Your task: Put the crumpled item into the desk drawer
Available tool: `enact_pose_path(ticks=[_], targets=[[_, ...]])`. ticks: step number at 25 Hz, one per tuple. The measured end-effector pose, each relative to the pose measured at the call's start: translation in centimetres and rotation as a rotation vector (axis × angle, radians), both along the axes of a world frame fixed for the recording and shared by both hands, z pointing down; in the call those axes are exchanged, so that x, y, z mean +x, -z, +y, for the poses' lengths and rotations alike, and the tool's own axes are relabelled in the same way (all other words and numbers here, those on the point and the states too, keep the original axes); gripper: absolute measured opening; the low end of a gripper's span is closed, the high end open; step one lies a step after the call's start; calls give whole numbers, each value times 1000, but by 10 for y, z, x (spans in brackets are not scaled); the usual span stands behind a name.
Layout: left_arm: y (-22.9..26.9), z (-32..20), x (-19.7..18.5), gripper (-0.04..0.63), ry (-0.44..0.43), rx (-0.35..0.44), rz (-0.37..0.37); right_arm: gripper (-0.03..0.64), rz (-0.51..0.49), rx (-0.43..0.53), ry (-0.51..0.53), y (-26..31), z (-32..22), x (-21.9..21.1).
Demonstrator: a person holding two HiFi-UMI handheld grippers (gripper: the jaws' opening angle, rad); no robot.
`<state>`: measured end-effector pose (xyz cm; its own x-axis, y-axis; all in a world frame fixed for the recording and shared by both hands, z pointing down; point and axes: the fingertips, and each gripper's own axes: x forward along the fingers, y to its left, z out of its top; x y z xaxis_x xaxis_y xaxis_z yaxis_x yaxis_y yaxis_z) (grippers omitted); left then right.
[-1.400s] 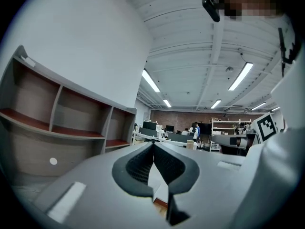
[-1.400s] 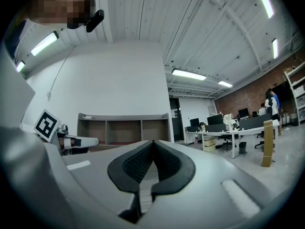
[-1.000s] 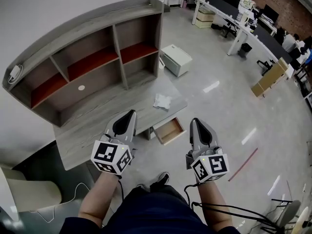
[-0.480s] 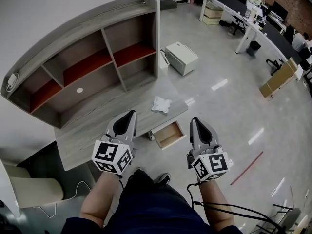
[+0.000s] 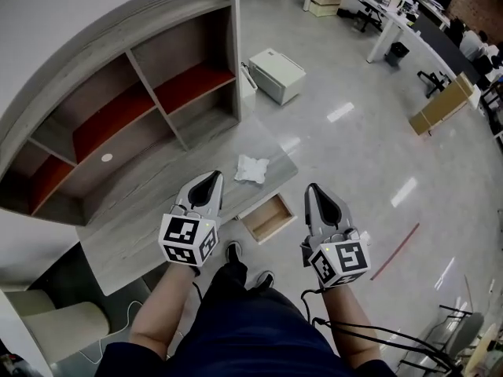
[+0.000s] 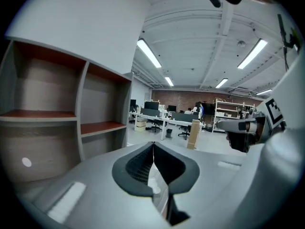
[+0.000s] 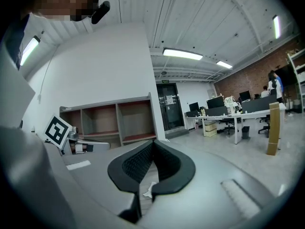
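A crumpled white item (image 5: 251,168) lies near the right end of the grey wooden desk (image 5: 141,210). Below the desk's front edge a small drawer (image 5: 269,217) stands pulled out, its wooden inside bare. My left gripper (image 5: 211,181) hovers over the desk just left of the crumpled item, jaws shut with nothing held (image 6: 153,146). My right gripper (image 5: 316,191) hangs over the floor to the right of the drawer, jaws shut and empty (image 7: 153,144). A sliver of the white item (image 7: 148,192) shows through the gap under the right jaws.
A shelf unit with red-lined compartments (image 5: 126,100) stands on the back of the desk. A white box-shaped unit (image 5: 276,75) sits on the floor beyond the desk. A beige chair (image 5: 55,332) is at lower left. Office desks and cardboard boxes (image 5: 440,108) lie far right.
The view has shifted toward the desk, which now looks nearer and larger. Both grippers keep the same pose, shut, with the left one slightly closer to the crumpled item.
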<state>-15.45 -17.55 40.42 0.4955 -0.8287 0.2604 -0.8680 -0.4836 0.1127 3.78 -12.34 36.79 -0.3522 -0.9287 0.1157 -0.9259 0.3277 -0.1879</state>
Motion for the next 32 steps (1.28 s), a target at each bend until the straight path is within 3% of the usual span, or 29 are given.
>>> enact_pose_path(ticks=[8, 14, 17, 23, 32], targets=[[-82, -55, 20, 6, -152, -142, -46, 6, 47, -64, -139, -15, -29, 9], [-172, -70, 54, 9, -355, -285, -234, 6, 57, -148, -254, -35, -21, 24], [-221, -80, 65, 11, -383, -342, -322, 6, 33, -166, -286, -56, -20, 35], [-286, -95, 77, 11, -402, -485, -428, 6, 19, -203, -300, -68, -18, 52], [-335, -99, 82, 48, -419, -570, -539, 6, -20, -228, -414, -81, 8, 95]])
